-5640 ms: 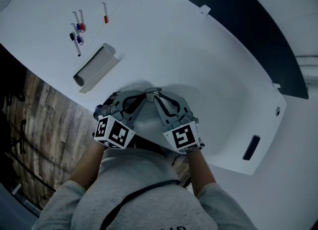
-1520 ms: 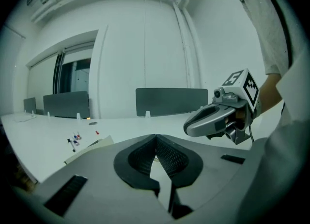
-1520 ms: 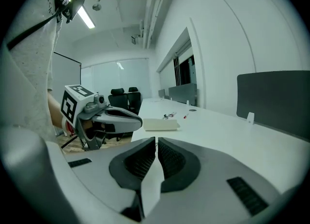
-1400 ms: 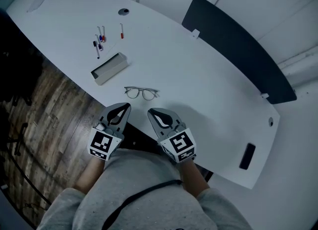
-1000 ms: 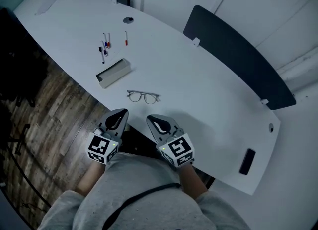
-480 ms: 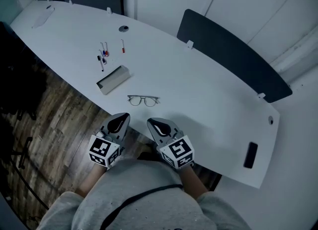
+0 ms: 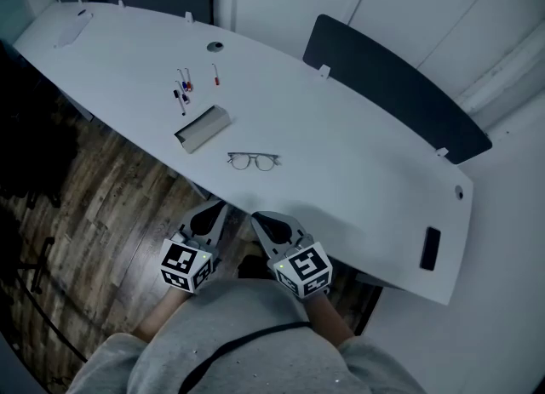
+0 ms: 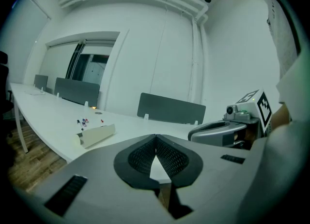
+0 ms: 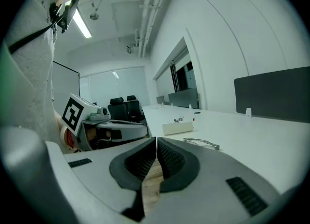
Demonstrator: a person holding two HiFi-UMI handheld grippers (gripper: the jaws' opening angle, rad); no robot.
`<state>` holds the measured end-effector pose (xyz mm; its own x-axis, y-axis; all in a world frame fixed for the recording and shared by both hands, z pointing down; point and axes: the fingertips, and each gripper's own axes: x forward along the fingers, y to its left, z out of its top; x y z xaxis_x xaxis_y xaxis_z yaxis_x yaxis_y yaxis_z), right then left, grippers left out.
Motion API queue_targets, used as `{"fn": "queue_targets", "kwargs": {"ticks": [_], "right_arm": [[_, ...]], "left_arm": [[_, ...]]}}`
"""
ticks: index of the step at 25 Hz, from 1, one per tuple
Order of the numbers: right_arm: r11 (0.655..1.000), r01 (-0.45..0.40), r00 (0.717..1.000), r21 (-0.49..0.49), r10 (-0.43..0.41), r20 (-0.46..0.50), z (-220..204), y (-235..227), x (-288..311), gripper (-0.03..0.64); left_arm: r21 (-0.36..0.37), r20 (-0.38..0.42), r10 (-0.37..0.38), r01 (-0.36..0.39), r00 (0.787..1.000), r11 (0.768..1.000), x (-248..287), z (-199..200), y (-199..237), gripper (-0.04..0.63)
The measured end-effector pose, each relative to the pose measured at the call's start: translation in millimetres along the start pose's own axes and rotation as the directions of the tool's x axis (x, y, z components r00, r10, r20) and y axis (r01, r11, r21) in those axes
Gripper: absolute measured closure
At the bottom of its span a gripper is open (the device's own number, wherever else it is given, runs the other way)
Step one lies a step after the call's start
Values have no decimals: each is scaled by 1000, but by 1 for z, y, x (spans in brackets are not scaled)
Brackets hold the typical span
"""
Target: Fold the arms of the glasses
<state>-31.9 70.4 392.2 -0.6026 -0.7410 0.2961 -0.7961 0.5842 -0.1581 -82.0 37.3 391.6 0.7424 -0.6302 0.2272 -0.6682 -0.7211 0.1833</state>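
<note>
Nearest of all, a grey top (image 7: 243, 337) at the bottom of the head view. Just past it, the left gripper (image 7: 213, 211) and the right gripper (image 7: 262, 219), side by side, close to the body, near the edge of the white tabletop (image 7: 341, 171) and above the wooden floor (image 7: 94, 205). On the left gripper (image 8: 156, 136), black fingers (image 8: 141, 157) shut tight together, with nothing between. On the right gripper (image 9: 156, 140), fingers (image 9: 139, 163) pressed together too, with nothing held. Farther out, the glasses (image 7: 253, 160) lying flat on the tabletop close to its near edge, well apart from both grippers, touched by nothing; too small to tell how the arms sit. Seen low and thin in the right gripper view as well (image 9: 201, 143). Just beyond and to the left, a pale open-ended box (image 7: 202, 128). Past that, a few small pens (image 7: 183, 92). Off to the right, a small flat black thing (image 7: 429, 248) near the tabletop's end. Along the far side, a dark divider panel (image 7: 392, 86).
</note>
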Motion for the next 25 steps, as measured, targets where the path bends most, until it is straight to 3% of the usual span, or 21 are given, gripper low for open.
{"fn": "queue_targets", "kwargs": {"ticks": [6,25], "right_arm": [[1000,18,1000,-17,-18,5,-6,35,-13,594],[998,58,998,-41,-57,19,-30,117,-57,597]], "left_arm": [[39,77,-13,10,997,999,-37,4,-17,580],[27,68,-45,43,997,999,-115,-29,-57,580]]}}
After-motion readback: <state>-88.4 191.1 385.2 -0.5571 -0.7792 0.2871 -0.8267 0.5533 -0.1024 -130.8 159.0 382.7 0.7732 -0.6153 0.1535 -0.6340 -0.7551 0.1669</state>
